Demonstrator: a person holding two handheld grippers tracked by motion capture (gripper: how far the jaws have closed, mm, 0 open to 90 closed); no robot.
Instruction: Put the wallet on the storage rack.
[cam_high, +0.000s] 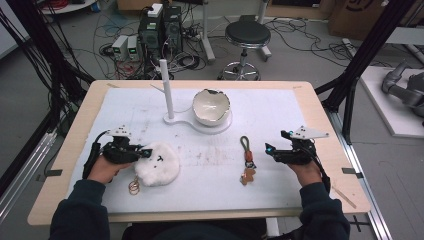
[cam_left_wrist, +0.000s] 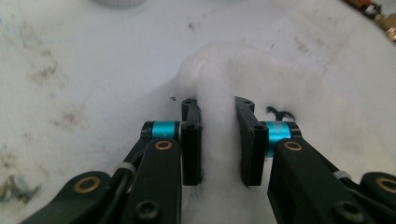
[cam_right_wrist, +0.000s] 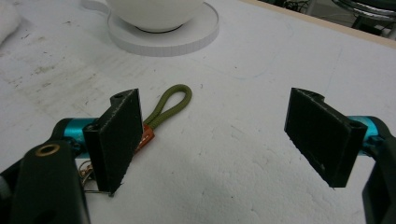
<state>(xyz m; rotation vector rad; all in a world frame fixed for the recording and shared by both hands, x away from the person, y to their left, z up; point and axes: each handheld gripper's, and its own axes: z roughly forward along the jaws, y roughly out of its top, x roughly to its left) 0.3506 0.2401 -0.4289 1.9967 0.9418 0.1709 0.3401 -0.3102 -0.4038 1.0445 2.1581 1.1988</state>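
My left gripper pinches the white plush at its nine o'clock edge; my right gripper sits wide apart by the keychain.

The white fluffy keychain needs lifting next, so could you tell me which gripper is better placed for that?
Left. The left gripper is already shut on the white fluffy keychain, while the right gripper sits open beside the olive loop keychain.

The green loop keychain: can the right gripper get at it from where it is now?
Probably yes. The right gripper is open and sits just beside the keychain, with bare white mat between them. The left gripper is far off, shut on the fluffy toy.
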